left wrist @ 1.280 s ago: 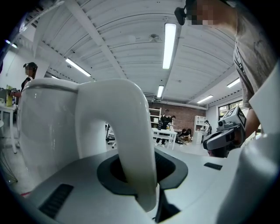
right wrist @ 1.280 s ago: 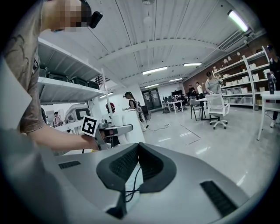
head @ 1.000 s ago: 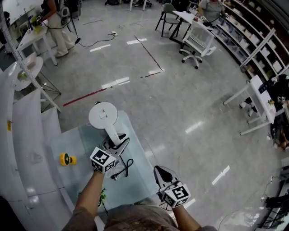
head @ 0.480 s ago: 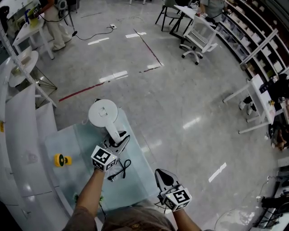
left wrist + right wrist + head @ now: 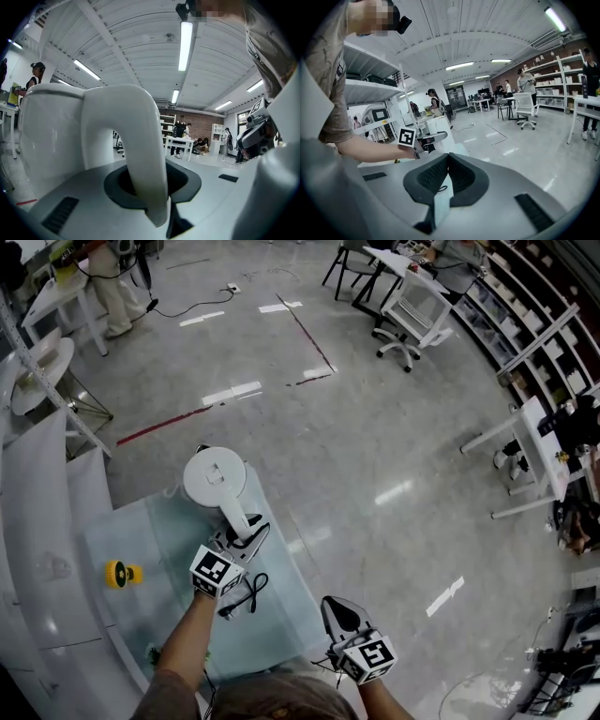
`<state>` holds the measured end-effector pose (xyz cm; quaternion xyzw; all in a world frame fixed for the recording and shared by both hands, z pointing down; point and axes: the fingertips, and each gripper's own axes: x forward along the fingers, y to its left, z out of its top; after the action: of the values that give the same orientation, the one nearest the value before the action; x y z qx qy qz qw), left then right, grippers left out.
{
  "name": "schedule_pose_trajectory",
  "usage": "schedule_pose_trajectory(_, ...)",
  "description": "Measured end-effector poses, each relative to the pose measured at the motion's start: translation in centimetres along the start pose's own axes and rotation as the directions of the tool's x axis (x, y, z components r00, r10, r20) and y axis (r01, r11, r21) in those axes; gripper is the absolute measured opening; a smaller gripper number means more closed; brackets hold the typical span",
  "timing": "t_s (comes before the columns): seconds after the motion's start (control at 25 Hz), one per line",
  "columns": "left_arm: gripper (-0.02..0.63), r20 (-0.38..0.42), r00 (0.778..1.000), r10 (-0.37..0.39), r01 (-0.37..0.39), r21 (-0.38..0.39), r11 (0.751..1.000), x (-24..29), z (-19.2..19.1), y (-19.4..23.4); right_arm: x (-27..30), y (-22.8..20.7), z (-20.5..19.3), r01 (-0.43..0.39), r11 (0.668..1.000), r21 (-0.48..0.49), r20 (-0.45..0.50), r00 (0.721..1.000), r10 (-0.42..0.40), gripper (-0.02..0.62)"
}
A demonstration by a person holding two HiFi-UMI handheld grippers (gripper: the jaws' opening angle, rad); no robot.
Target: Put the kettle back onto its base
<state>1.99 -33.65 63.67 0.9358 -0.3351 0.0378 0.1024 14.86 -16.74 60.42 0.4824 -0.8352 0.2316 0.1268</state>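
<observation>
White and seen lid-up from the head view, the kettle sits where it was a second ago, over the far edge of the table close to its far right corner, and the left gripper is still clamped on the arched handle, which fills the gap between its jaws. From straight above I cannot tell whether the kettle has sunk, or whether it is already resting on anything. The base itself cannot be made out; only a black cord lying just beside the left gripper, toward the right edge, hints that it is near. So the task looks unfinished, with the seating still to be confirmed. The right gripper has kept off the near right corner, jaws together and empty. A small yellow thing lies well apart by the left edge. A white curved panel closes in the left side, while bare floor lies open beyond the far and right edges, so the kettle is close to a drop there.
</observation>
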Motion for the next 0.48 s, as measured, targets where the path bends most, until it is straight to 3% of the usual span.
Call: schedule_pose_trajectory(0.48,0.098,-0.027,0.999,-0.021,0.022,0.039,0.999,0.4,-1.3,-1.5,0.9,0.7,-0.4,-0.023,1.0,0.011,-0.021,1.0,0.023,0.0)
